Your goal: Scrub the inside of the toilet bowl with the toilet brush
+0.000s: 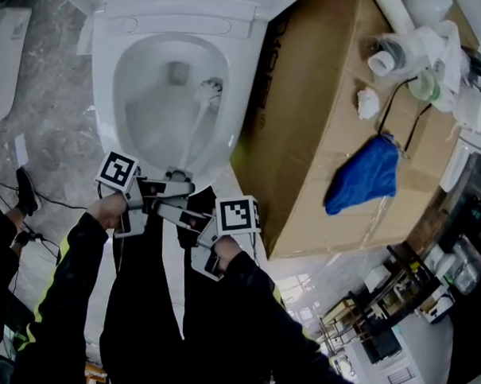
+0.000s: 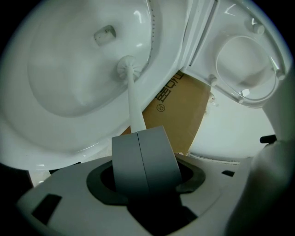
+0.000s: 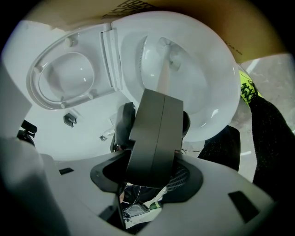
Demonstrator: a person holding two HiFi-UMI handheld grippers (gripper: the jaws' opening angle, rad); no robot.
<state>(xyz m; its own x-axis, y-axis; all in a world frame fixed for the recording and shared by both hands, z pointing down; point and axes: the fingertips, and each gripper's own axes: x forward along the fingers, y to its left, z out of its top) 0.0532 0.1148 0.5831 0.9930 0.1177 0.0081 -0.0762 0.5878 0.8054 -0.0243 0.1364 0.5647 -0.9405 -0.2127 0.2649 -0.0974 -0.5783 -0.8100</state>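
The white toilet bowl (image 1: 105, 78) is open below me, its lid (image 3: 64, 78) raised. A white toilet brush has its head (image 1: 207, 90) against the bowl's right inner wall, near the drain. Its handle (image 1: 194, 133) slants back to my grippers at the front rim. My left gripper (image 1: 176, 176) is shut on the handle's near end. My right gripper (image 1: 176, 215) sits just behind it and is also shut on the handle. In the left gripper view the handle (image 2: 134, 106) rises from the closed jaws (image 2: 138, 133) to the brush head (image 2: 126, 68). In the right gripper view the handle (image 3: 163, 76) emerges past the closed jaws (image 3: 163, 94).
A large cardboard box (image 1: 339, 112) stands tight against the toilet's right side, with a blue cloth (image 1: 364, 175) and white pipe fittings (image 1: 406, 47) on top. Cables (image 1: 10, 193) lie on the marble floor at left. Shelves of small items (image 1: 394, 313) fill the lower right.
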